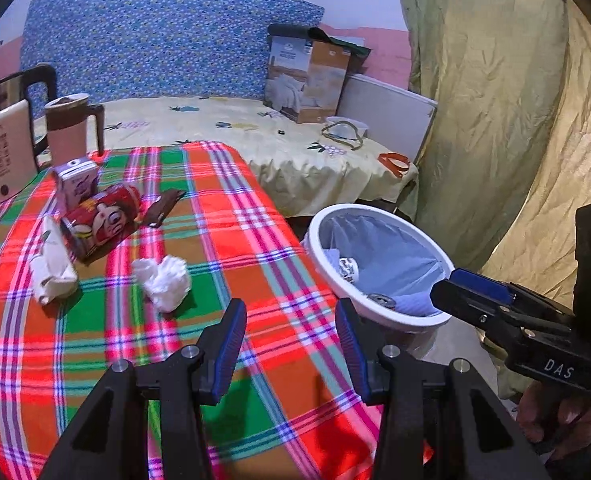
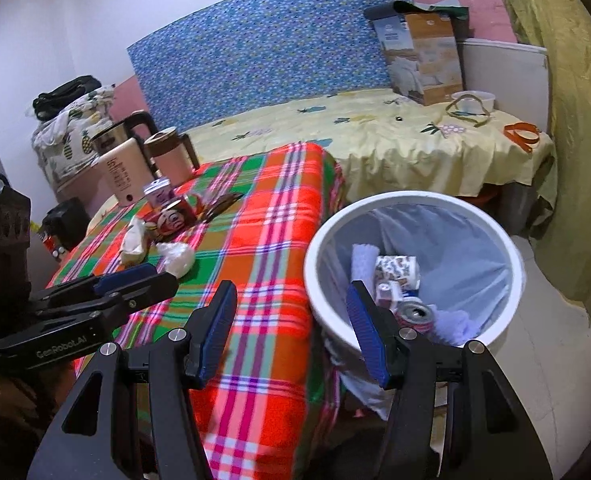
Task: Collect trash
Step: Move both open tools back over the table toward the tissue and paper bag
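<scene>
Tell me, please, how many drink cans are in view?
2. One red can lies on its side on the plaid tablecloth, beside the small carton. One silver-topped can lies inside the white bin. Others may be hidden under the bin's contents.

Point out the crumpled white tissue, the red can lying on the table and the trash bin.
crumpled white tissue (image 1: 162,283), left wrist view, middle of the wad.
red can (image 1: 102,220), left wrist view, printed side wall.
trash bin (image 2: 411,197), right wrist view, far white rim.
</scene>
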